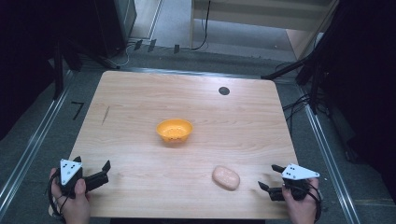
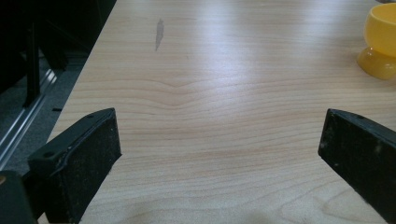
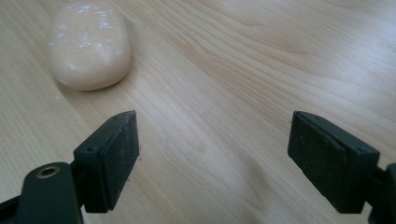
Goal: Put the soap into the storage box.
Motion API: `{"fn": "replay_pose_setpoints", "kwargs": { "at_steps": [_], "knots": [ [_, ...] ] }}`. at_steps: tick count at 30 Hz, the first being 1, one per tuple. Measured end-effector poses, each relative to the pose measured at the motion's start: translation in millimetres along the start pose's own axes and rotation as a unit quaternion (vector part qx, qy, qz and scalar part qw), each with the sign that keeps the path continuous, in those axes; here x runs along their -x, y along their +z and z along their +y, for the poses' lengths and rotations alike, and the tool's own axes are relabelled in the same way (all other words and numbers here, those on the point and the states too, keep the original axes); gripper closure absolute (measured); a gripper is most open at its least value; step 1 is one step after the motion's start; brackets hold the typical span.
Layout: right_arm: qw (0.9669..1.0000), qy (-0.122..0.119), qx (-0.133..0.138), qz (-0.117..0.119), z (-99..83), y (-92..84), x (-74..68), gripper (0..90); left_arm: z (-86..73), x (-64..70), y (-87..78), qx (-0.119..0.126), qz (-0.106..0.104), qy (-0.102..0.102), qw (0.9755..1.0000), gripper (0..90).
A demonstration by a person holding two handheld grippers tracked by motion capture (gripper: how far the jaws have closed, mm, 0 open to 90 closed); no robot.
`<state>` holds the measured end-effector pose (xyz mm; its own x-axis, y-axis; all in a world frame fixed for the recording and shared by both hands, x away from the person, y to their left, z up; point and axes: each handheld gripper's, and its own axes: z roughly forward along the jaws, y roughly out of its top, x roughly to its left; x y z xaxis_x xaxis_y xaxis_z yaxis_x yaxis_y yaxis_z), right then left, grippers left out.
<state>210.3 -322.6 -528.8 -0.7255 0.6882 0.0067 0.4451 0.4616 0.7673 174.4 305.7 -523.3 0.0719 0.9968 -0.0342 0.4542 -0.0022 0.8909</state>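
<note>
Left gripper: near left table corner, jaws wide apart, holding nothing. Right gripper: near right corner, jaws likewise spread and unloaded. Pale peach oval soap bar: lying flat just left of the right gripper, long axis running from near right to far left; nothing between them. Orange bowl: upright, mid-table, well apart from the soap. Wooden table: small black disc near far edge.
</note>
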Motion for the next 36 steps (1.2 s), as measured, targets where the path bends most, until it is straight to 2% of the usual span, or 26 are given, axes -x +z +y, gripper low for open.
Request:
{"fn": "replay_pose_setpoints", "kwargs": {
  "at_steps": [4, 8, 11, 18, 20, 25, 36],
  "knots": [
    [0.9997, -0.008, -0.017, 0.018, 6.1, 1.3, 1.6, 19.4, 0.4, 1.3, 0.7, -0.005, 0.002, 0.009, 0.9999, 0.0],
    [0.9987, -0.021, -0.037, 0.027, 12.8, 3.9, 2.0, 19.6, 0.3, 3.3, 1.4, -0.008, 0.000, 0.013, 0.9999, 0.0],
    [0.9978, -0.029, -0.048, 0.034, 17.8, 5.7, 1.5, 19.6, 0.0, 3.8, 0.5, -0.005, 0.008, 0.014, 0.9998, 0.0],
    [0.9954, -0.040, -0.070, 0.051, 28.4, 10.7, 0.2, 19.8, -0.5, 3.0, -0.8, 0.003, -0.008, 0.014, 0.9999, 0.0],
    [0.9949, -0.044, -0.075, 0.052, 30.0, 11.6, -0.2, 19.8, -0.5, 3.5, -0.3, 0.004, -0.006, 0.014, 0.9999, 0.0],
    [0.9919, -0.058, -0.093, 0.065, 37.8, 18.2, -3.0, 20.0, 0.2, 5.9, 1.3, -0.007, 0.001, 0.025, 0.9997, 0.0],
    [0.9859, -0.081, -0.122, 0.080, 50.6, 29.4, -9.2, 20.7, 0.5, 6.8, 2.2, -0.011, 0.003, 0.026, 0.9996, 0.0]
  ]
}}
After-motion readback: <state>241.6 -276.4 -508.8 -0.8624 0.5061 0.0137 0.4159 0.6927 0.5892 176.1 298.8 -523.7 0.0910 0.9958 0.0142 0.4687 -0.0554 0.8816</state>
